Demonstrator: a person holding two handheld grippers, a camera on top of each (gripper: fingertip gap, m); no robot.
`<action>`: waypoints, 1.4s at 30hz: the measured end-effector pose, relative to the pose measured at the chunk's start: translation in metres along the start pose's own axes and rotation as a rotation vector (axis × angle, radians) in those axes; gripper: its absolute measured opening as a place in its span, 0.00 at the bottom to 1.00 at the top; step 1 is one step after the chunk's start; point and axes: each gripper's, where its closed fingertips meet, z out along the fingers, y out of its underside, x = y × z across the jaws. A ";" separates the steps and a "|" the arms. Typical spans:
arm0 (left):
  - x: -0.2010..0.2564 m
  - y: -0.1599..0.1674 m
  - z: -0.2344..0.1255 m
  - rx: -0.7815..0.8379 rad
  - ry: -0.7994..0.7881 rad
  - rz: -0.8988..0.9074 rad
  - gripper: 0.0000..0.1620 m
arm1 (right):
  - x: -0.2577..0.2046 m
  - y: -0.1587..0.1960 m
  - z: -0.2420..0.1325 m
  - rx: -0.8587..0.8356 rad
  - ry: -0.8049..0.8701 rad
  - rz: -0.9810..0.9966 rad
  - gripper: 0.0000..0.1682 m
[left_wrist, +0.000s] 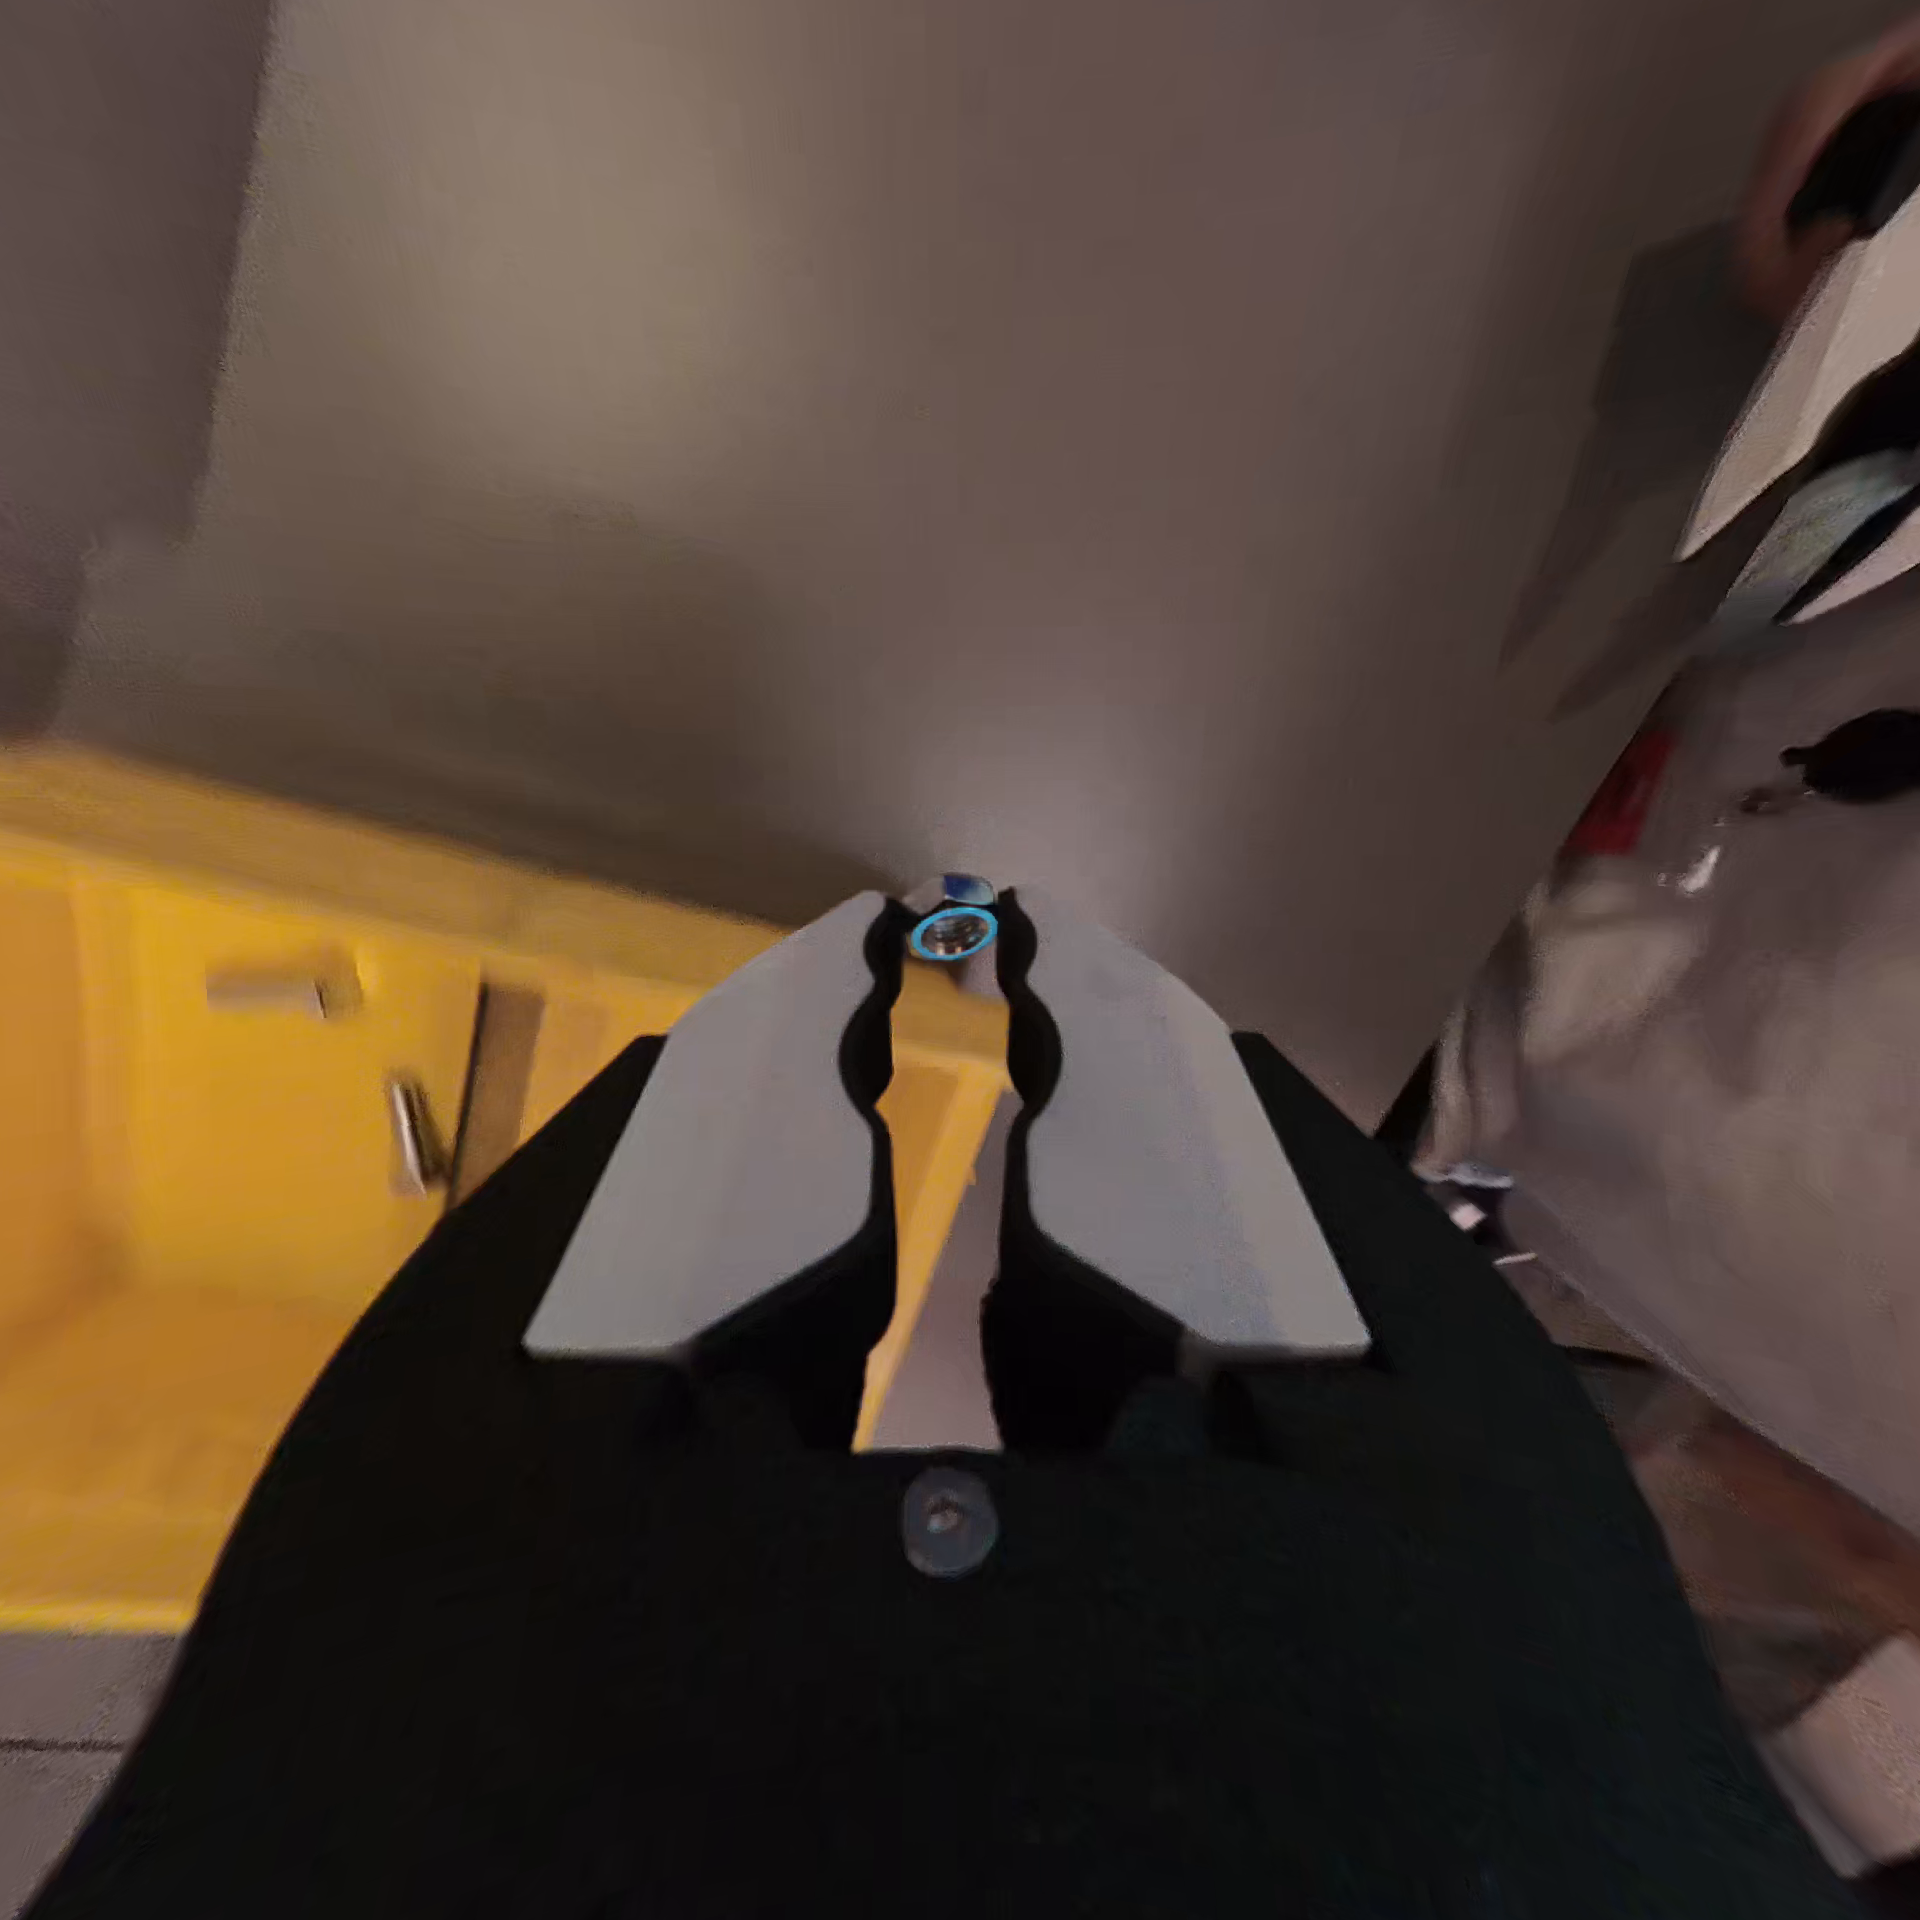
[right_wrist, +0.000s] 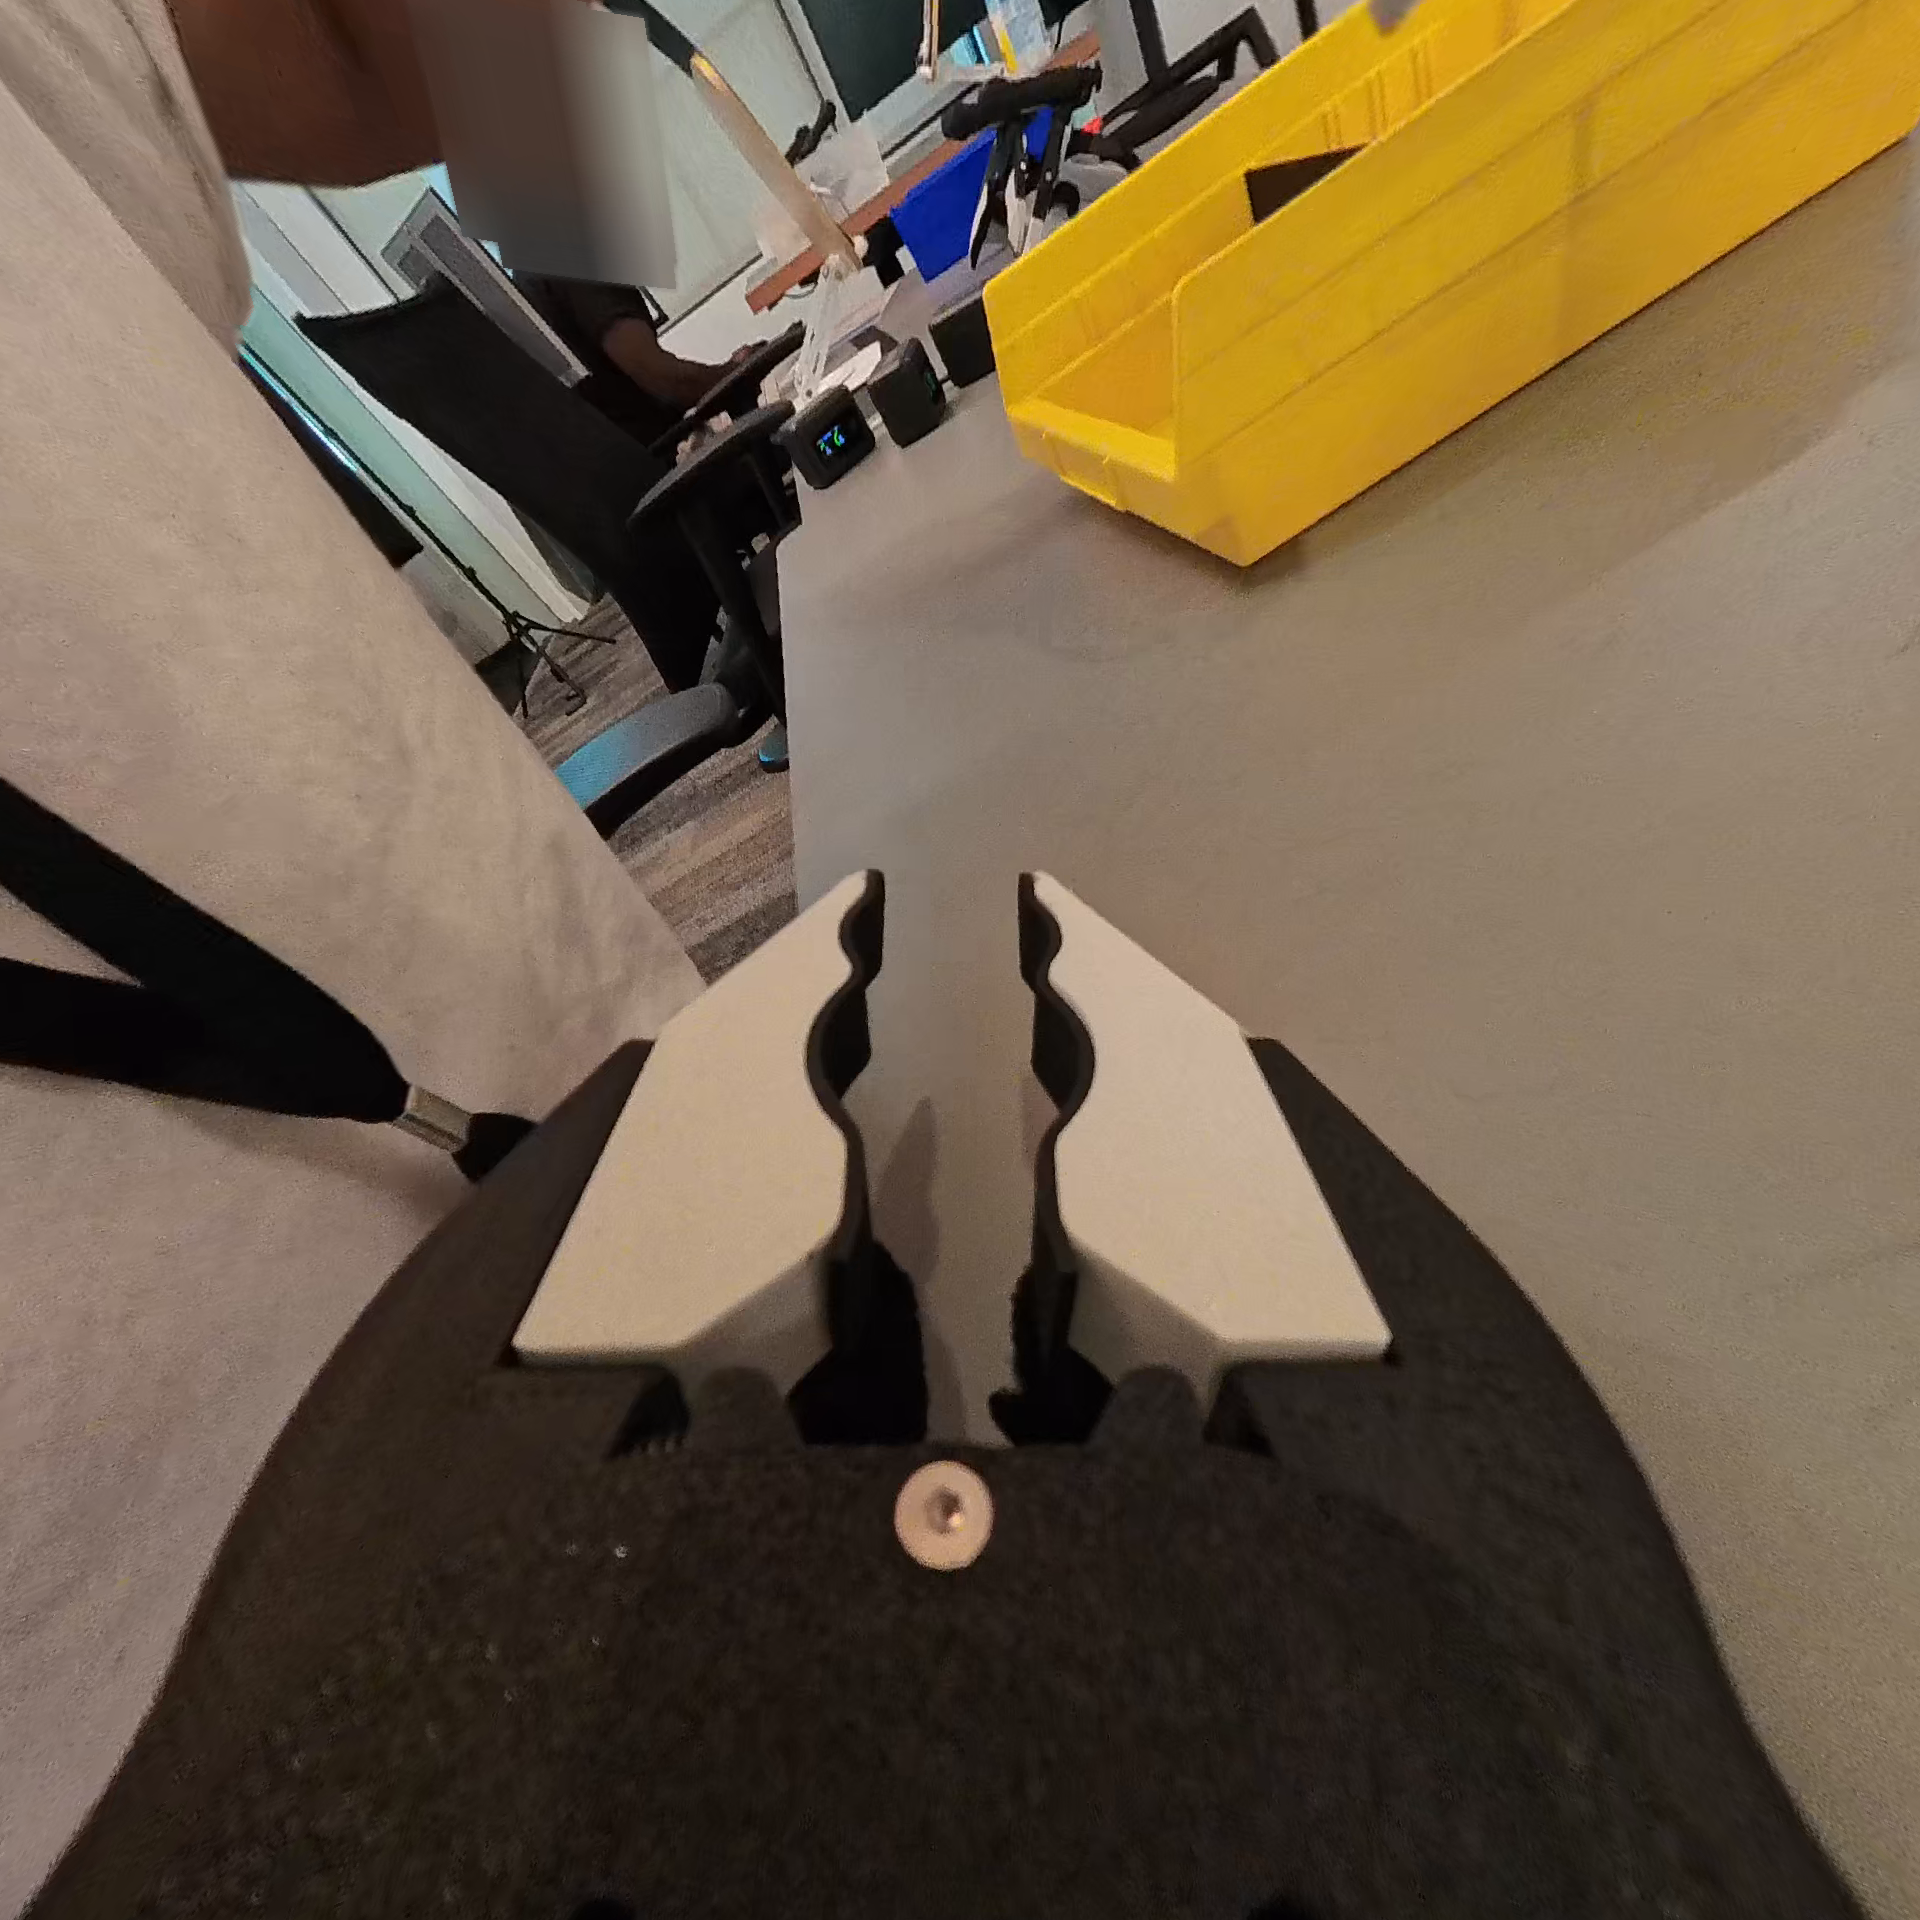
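Held a small metal nut (left_wrist: 954, 928) with a blue ring, its bore facing straight back toward the camera, axis along the fingers. Sat pinched at the very tips of the left gripper (left_wrist: 952, 914), closed on it, above the near corner of a yellow bin (left_wrist: 260, 1195) on the grey desk (left_wrist: 935, 468). Blurred all over; two small metal pieces (left_wrist: 410, 1132) in the bin hard to identify. Right gripper (right_wrist: 951, 894) empty, fingers parted with a gap, over the desk's edge (right_wrist: 1351, 831); yellow bin (right_wrist: 1403, 312) well apart toward the far right.
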 end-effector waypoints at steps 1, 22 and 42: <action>0.006 -0.016 0.012 -0.016 0.003 0.069 0.10 | 0.000 -0.001 -0.001 0.007 0.000 0.003 0.15; 0.010 -0.077 0.152 -0.173 -0.056 0.425 0.10 | 0.028 -0.007 -0.032 0.095 0.161 -0.013 0.15; -0.167 0.081 -0.002 0.074 -0.237 0.042 0.25 | 0.028 0.014 -0.008 -0.047 0.145 -0.078 0.15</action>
